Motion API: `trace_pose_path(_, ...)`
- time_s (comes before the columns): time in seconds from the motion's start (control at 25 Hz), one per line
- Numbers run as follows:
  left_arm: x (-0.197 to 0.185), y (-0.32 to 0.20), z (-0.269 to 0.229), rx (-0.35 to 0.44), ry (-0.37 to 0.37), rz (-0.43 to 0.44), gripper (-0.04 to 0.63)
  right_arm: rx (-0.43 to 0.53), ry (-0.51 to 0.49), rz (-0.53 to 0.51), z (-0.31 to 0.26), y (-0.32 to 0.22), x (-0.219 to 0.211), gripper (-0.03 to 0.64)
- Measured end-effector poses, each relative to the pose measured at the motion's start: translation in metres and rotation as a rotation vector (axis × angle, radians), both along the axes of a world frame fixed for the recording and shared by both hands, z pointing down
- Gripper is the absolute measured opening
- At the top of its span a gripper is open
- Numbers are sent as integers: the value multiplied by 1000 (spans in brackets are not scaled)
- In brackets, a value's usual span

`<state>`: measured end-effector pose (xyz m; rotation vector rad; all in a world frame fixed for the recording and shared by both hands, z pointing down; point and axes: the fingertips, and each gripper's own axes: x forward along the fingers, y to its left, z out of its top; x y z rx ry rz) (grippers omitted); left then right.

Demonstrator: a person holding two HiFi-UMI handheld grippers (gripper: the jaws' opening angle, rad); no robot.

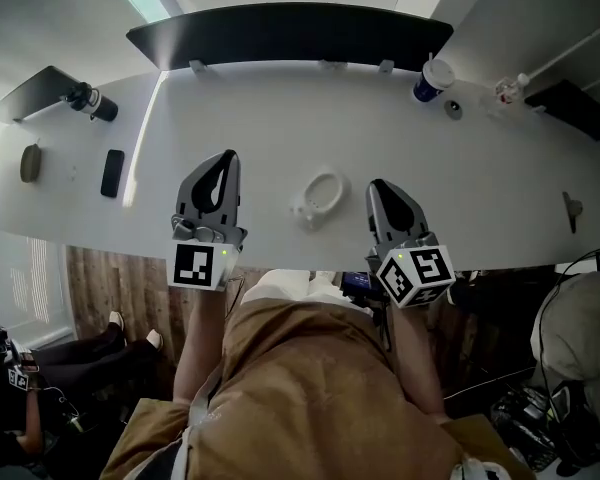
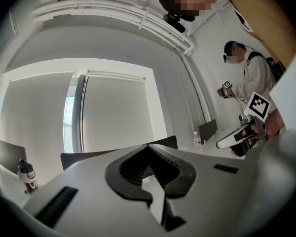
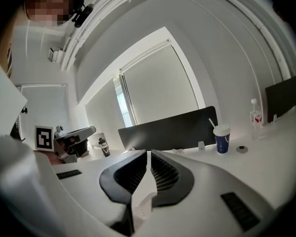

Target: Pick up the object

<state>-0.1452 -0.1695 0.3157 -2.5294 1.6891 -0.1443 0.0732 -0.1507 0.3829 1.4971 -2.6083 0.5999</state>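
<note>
Object: a white ring-shaped piece (image 1: 306, 209) with a small lug at its lower-left end. It lies flat on the white surface (image 1: 480, 188), in the centre of the head view and near the front edge.
Direction from the jaws: it sits between my two grippers, to the right of the left gripper (image 1: 225, 160) and to the left of the right gripper (image 1: 379, 187). It touches neither.
Long axis: as far as I can read it, the axis runs from lower left (the lug) to upper right (the loop). That puts it slantwise to both pairs of jaws, which point up the frame.
Nearer hand: the right one, I judge. Its tips stand just beside the loop, while the left tips are further off and a little higher in the frame.
Left jaws: closed tip to tip, with nothing between them.
Right jaws: closed together too, and empty.
How it looks: white on white, so the contrast is poor. It has a thin rim and an open middle. Neither gripper view shows it plainly, since both look out across the surface.
What the move needs: I would say the jaws must part before they turn in towards the rim.
</note>
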Motion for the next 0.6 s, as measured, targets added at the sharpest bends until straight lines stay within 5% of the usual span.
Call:
trace_pose_path(0.28, 10, -14, 25, -47, -32, 47, 8, -70, -32, -5, 19, -4, -10, 11)
trace_pose_path(0.6, 15, -16, 92, -209, -37, 99, 8, -216, -78, -31, 64, -2, -21, 11)
